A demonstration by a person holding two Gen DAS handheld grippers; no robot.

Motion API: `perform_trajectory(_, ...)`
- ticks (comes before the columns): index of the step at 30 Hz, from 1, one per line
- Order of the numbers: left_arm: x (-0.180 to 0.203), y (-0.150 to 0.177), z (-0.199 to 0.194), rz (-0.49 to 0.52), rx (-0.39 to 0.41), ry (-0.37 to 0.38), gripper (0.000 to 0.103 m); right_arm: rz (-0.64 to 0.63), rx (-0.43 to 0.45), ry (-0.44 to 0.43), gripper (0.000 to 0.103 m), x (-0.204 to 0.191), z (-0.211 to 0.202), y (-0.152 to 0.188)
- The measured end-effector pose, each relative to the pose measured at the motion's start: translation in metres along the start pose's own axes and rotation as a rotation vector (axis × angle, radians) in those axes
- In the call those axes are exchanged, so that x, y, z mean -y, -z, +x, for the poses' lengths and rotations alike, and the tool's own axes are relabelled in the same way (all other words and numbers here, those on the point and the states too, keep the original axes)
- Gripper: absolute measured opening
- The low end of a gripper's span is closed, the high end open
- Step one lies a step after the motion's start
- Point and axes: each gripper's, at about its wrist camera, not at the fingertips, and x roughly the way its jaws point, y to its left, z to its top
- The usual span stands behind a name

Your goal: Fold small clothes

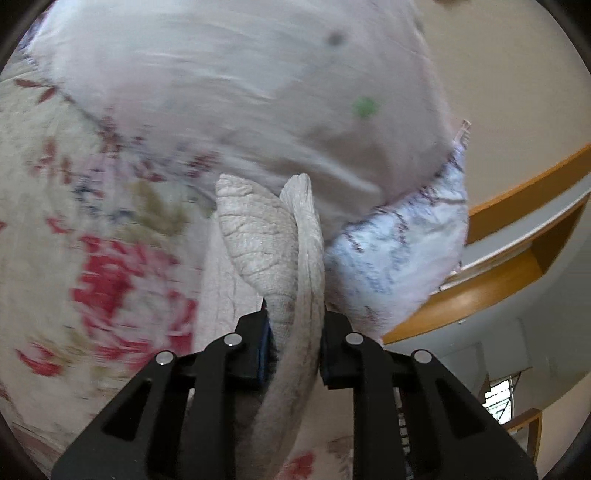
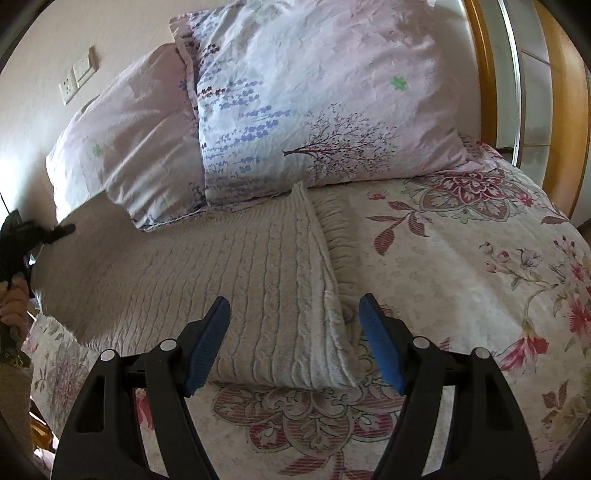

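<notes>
Left hand-held gripper [image 1: 295,332] pinches sweater [image 2: 258,277] edge, far left. Right hand-held gripper [image 2: 293,332] wide, empty, over near folded corner, sweater lying left-right on bed [image 2: 461,258].

You worked over a bed [image 2: 461,236] spread with a floral quilt. Two lilac printed pillows [image 2: 314,103] lay at its head, against a cream wall [image 2: 48,33]. On that wall, left of the pillows, sat a switch and socket [image 2: 77,75]. A wooden frame [image 2: 484,74] stood right of the pillows.
</notes>
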Motion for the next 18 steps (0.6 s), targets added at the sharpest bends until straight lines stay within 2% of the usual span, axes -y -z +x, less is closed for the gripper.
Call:
perform_trajectory(7,0.049,0.018,0.042,0.016,-0.066,0.068,0.019,0.021,0.030,-0.002,0.074,0.011,-0.009,-0.002)
perform_trajectory(11,0.067,0.040,0.078,0.026,-0.129,0.090,0.019,0.030,0.039,-0.003,0.074,0.016,-0.011,-0.002)
perform_trajectory(14,0.076,0.062,0.109,0.049,-0.187,0.074,0.019,0.033,0.039,-0.002,0.074,0.019,-0.011,-0.002)
perform_trajectory(18,0.073,0.086,0.146,0.062,-0.261,0.013,0.019,0.037,0.036,0.001,0.074,0.023,-0.011,-0.002)
